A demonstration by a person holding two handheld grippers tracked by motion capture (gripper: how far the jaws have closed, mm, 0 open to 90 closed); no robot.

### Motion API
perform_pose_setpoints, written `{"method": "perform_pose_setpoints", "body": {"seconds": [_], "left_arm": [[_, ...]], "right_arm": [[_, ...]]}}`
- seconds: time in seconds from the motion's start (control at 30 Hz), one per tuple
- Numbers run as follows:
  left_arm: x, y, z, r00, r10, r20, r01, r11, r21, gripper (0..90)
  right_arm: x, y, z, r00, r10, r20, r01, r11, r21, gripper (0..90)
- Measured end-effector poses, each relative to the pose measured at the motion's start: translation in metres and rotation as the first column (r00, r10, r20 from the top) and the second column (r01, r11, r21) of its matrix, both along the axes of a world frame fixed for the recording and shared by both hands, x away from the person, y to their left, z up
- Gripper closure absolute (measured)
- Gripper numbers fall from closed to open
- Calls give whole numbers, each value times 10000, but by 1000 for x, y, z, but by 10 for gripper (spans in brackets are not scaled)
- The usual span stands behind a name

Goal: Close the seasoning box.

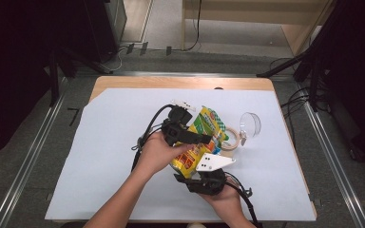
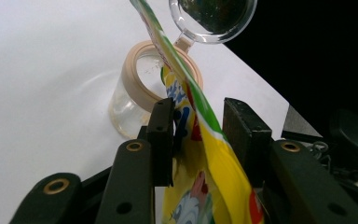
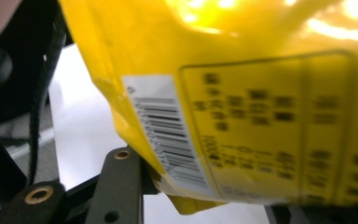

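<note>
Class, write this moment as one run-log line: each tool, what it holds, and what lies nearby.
left tool: around yellow snack bag, grip unclear | right tool: at bag's lower end, grip unclear | tape roll and clear cup: beside bag

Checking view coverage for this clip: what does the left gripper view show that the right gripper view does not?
Left gripper view: the jar with its beige rim, a clear lid behind it, and the snack bag's thin edge standing between the left tool's two pads.
Right gripper view: the bag's yellow back panel with a barcode label and blurred print.
Both: the yellow bag and the white table cover.
</note>
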State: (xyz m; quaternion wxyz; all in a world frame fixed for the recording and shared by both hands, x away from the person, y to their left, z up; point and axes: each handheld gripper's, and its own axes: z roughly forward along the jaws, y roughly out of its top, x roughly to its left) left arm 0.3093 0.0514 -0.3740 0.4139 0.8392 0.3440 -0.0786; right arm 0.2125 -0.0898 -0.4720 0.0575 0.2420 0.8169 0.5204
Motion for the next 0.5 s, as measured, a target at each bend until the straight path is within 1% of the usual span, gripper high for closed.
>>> {"method": "perform_pose_setpoints", "body": {"seconds": [0.1, 0.17, 0.2, 0.27, 0.3, 0.4, 0.47, 0.5], "left_arm": [[1, 0, 1, 9997, -43, -225, 45, 9999, 103, 679], [2, 0, 2, 9997, -75, -251, 78, 9999, 128, 691], [2, 1, 3, 9995, -135, -293, 139, 9998, 160, 696], [3, 1, 3, 9995, -136, -295, 140, 9998, 138, 698], [3, 0, 4, 9994, -78, -325, 82, 9999, 117, 699], [3, -3, 3, 9998, -85, -203, 88, 9998, 158, 691], [3, -4, 3, 9997, -102, -230, 106, 9998, 150, 678], [3, -4, 4, 9996, -100, -251, 102, 9999, 82, 671]], "right_arm": [[-2, 2, 1, 9995, 221, 203, -218, 9996, -169, 583], [-4, 4, 0, 9979, 461, 453, -446, 9984, -335, 542], [-5, 5, 0, 9970, 513, 578, -492, 9981, -359, 536], [-5, 5, 0, 9966, 555, 601, -535, 9979, -357, 537], [-5, 5, 1, 9968, 476, 641, -454, 9983, -363, 583], [-2, 4, 1, 9988, 286, 391, -272, 9990, -368, 602], [-1, 4, 0, 9997, 151, 197, -147, 9996, -224, 617], [-1, 4, 0, 10000, 44, 26, -44, 9999, -111, 622]]}}
